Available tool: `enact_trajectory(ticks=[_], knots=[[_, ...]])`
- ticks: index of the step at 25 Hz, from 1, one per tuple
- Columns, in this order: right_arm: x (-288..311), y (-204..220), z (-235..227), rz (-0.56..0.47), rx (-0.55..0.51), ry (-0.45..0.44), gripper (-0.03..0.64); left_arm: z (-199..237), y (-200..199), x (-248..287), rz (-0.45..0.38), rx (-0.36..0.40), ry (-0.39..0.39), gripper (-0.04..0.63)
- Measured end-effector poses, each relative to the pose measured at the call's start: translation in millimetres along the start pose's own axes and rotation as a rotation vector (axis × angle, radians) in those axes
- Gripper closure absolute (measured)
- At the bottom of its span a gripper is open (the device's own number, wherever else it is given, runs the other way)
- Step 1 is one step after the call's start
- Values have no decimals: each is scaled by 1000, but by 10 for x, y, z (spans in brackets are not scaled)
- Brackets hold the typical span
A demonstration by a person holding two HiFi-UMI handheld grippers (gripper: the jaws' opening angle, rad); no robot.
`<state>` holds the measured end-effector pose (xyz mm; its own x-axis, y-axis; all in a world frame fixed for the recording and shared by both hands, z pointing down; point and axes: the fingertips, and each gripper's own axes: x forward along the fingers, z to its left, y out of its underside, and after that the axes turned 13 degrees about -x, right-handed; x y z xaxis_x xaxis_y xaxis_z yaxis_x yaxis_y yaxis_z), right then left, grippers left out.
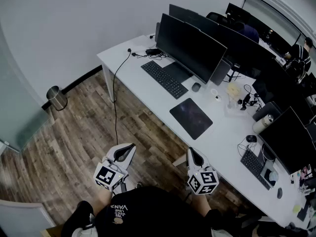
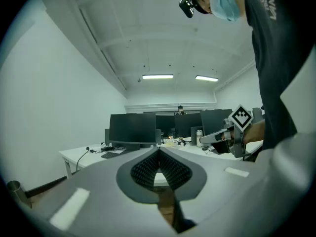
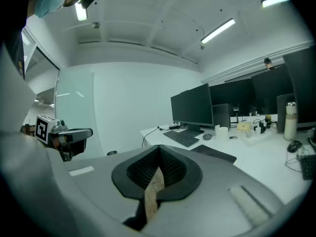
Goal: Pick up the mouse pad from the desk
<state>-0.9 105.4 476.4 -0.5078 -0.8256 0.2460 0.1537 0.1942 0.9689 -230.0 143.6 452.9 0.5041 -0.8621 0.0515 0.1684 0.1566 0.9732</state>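
- Left gripper [image 2: 159, 154]: the jaws are being held pressed together, with nothing between the pads. It is being carried level, short of the desk [image 1: 217, 142].
- Right gripper [image 3: 158, 157]: the jaws are likewise being held clenched and empty. It is being pointed slightly downward toward the desk, which suggests an approach that is not yet begun.
- Both grippers are being held over the wooden floor [image 1: 74, 147], close to the person's body and well apart from the target.
- Mouse pad [image 1: 191, 117]: it is being left flat on the desk, near the front edge, beside the keyboard [image 1: 164, 79] and just short of the mouse [image 1: 196, 87]. Nothing is being rested on it.
- Judgement: because the mouse pad is thin, an opened jaw is being called for at its overhang-side edge.
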Motion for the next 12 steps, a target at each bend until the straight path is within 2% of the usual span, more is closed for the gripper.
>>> enact_trajectory(ticks=[6, 10, 12], knots=[[107, -61, 111, -63, 27, 19, 611, 79, 6, 54, 15, 8, 70, 592], [127, -42, 134, -52, 34, 55, 612, 196, 42, 78, 34, -12, 86, 589], [124, -11, 78, -36, 48, 65, 536, 233, 56, 124, 35, -28, 77, 588]])
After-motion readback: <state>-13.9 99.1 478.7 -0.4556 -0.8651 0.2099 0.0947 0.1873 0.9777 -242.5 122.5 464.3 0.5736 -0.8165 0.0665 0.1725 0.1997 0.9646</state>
